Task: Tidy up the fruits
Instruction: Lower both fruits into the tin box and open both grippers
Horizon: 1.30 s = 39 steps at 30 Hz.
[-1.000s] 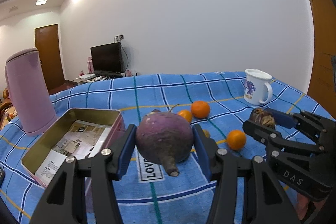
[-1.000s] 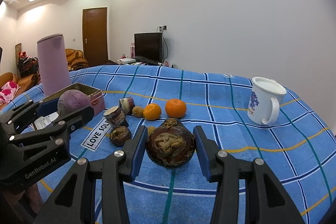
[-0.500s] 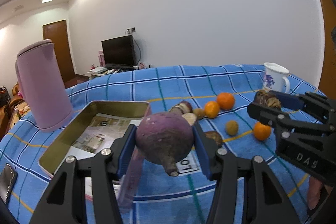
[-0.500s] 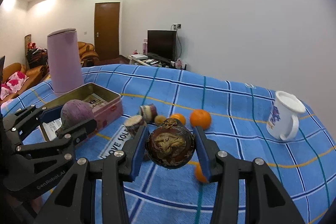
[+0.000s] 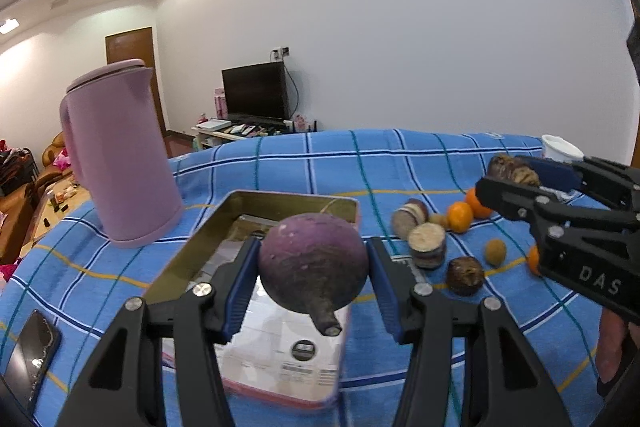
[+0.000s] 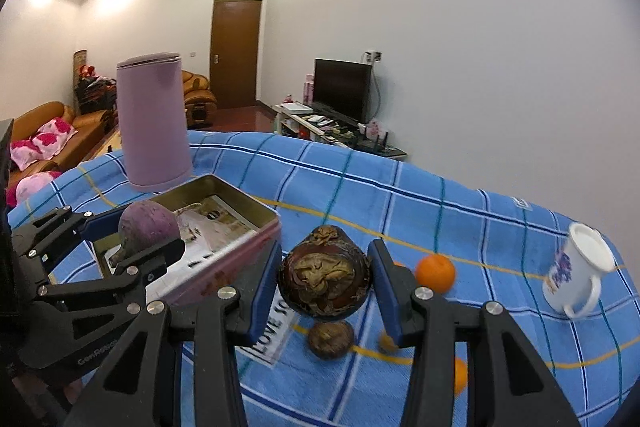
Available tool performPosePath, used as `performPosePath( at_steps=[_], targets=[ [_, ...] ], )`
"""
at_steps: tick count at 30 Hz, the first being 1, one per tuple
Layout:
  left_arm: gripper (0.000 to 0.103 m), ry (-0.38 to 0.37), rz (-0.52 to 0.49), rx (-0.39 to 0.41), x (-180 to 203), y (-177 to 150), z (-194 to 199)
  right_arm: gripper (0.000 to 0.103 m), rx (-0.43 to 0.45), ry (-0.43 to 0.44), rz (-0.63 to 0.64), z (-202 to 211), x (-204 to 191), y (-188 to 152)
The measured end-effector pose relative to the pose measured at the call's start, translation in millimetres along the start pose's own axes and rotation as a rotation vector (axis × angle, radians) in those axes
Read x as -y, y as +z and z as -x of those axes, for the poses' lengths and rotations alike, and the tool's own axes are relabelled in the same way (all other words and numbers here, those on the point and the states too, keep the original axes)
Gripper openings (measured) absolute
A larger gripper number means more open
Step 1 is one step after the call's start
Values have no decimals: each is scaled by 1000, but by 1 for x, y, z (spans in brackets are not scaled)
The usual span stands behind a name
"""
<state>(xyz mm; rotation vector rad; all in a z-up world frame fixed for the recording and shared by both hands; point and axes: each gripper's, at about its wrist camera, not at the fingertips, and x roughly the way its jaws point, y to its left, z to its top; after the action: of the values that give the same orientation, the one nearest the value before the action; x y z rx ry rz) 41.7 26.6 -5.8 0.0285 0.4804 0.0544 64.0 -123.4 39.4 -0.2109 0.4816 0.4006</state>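
Both hands have carried their loads leftward across the blue checked tablecloth point(image 5: 400, 163), so the open tin box point(image 5: 256, 199), which lay off to the left a second ago, now sits directly under and ahead of the left gripper point(image 5: 314, 275). Its jaws are part-way open and clamped on a round purple turnip-like root point(image 5: 314, 263), held above the near end of the tin with its tail pointing toward the camera; the grip looks unchanged from the earlier frames. That suggests the root is about ready to be lowered into the tin, which so far holds only printed paper. The pink kettle point(image 5: 120, 155) stands just left of the tin and looms larger than before. Further right, the loose pieces still on the cloth, two cut root stubs point(image 5: 426, 245), a dark brown bulb point(image 5: 464, 275) and several oranges point(image 5: 460, 217), have slid toward the right of the view. The right gripper point(image 6: 324, 281) has come along too: its jaws, closed partway, pinch a brown scaly bulb point(image 6: 324, 279) beside the tin's right wall, with the white mug point(image 6: 576, 279) now far right.
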Motion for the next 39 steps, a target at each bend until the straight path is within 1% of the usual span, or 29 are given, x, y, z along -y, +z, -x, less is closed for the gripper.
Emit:
performPosePath(
  at_steps=[11,15,26,33,39],
  targets=[
    [55,81,11,-19,-40,6,-8,47,-9,83,27,-31,-30,27],
    [55,102,10,-33,-51,7,-17,47,-19,124,5,-44,-38,34],
    [55,128,32,-101,-75,8,-40,47,-37,182,-45,-72,-59,28],
    [55,142,18,-138,-76,7,-50,47,-59,200,-41,-84,-67,26],
    [55,146,10,-156,-75,6,-56,47,-71,206,-25,-86,-70,24]
  ],
)
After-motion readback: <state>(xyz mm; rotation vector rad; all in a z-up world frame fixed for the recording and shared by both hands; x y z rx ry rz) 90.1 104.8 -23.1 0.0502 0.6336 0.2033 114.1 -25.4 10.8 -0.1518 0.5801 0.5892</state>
